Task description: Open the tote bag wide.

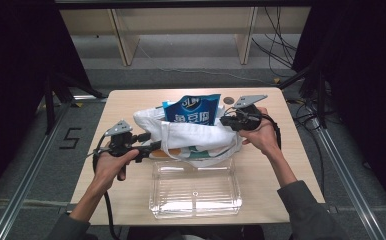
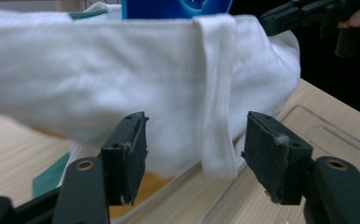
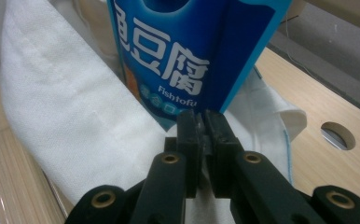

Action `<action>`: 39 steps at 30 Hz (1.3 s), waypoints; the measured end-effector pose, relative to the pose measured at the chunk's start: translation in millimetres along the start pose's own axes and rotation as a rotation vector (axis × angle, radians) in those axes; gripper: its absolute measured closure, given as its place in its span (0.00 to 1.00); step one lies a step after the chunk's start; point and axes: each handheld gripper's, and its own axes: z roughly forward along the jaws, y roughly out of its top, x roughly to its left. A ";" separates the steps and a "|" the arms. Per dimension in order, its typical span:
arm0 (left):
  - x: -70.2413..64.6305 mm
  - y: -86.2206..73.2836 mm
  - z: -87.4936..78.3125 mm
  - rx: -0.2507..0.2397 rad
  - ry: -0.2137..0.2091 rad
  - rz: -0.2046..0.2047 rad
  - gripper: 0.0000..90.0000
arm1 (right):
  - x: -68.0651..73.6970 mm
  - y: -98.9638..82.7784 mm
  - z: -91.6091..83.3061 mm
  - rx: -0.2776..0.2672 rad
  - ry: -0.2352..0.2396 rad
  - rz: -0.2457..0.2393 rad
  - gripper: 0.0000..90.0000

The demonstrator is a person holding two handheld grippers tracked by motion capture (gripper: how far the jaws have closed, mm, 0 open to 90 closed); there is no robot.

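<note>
Nearest to us, a clear plastic tray sits at the front edge of the desk, and it looks as if nothing is in it. Just behind it lies the white cloth bag, slumped on its side with its mouth turned away from us, and a blue snack packet printed with "Fish tofu" stands up out of that mouth. Our left tool is at the bag's near left side; in the left gripper view its jaws stand partly open, with the bag's hanging strap and a fold of cloth in front of the gap between them, and the pads press on nothing. Our right tool is at the far right of the bag, and in the right gripper view its jaws are pinched tight on the white cloth of the bag's rim, right under the lower corner of the packet. We judge the step in hand to be opening the bag so the packet can come out, perhaps into the tray. Next we need the left tool to close on the strap or near rim and hold against the right, spreading the mouth without dragging the bag over the tray.
</note>
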 end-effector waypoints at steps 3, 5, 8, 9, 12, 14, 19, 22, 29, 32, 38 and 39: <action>-0.1 10.3 14.7 0.006 -0.036 -0.023 0.47 | 1.7 -0.1 0.3 -0.006 -0.005 -0.002 0.96; 0.6 13.6 22.5 0.017 -0.036 -0.020 0.54 | 1.3 -0.1 0.2 -0.005 -0.006 -0.014 0.96; 4.6 14.4 30.0 0.029 -0.031 -0.007 0.75 | 1.9 -2.4 2.6 0.000 0.000 0.005 0.96; 5.4 14.2 32.1 0.031 -0.035 0.001 0.82 | 1.1 -3.3 2.8 0.005 0.002 0.002 0.96; 6.5 11.1 37.4 0.065 -0.028 0.048 0.90 | 0.2 -7.0 6.6 0.013 0.009 0.004 0.96; 10.0 6.3 42.0 0.089 -0.019 0.069 0.91 | 0.6 -9.3 10.0 0.024 0.017 0.002 0.96; 24.8 -9.6 54.1 0.158 -0.016 0.053 0.92 | 2.8 -20.6 22.8 0.068 0.015 -0.012 0.96; 33.7 -19.2 67.5 0.209 -0.019 0.072 0.92 | 3.2 -27.4 31.1 0.084 0.020 -0.012 0.96; 46.5 -37.9 85.3 0.336 0.023 0.083 0.92 | -1.0 -41.1 48.8 0.179 0.051 0.052 0.96; 46.8 -40.6 87.1 0.349 0.030 0.092 0.93 | -4.0 -47.6 58.1 0.227 0.059 0.041 0.96; 46.8 -45.4 91.7 0.350 0.043 0.108 0.93 | -11.1 -61.5 72.7 0.259 0.060 0.042 0.96; 47.2 -45.6 92.2 0.359 0.042 0.112 0.93 | -9.0 -64.2 76.5 0.265 0.061 0.070 0.96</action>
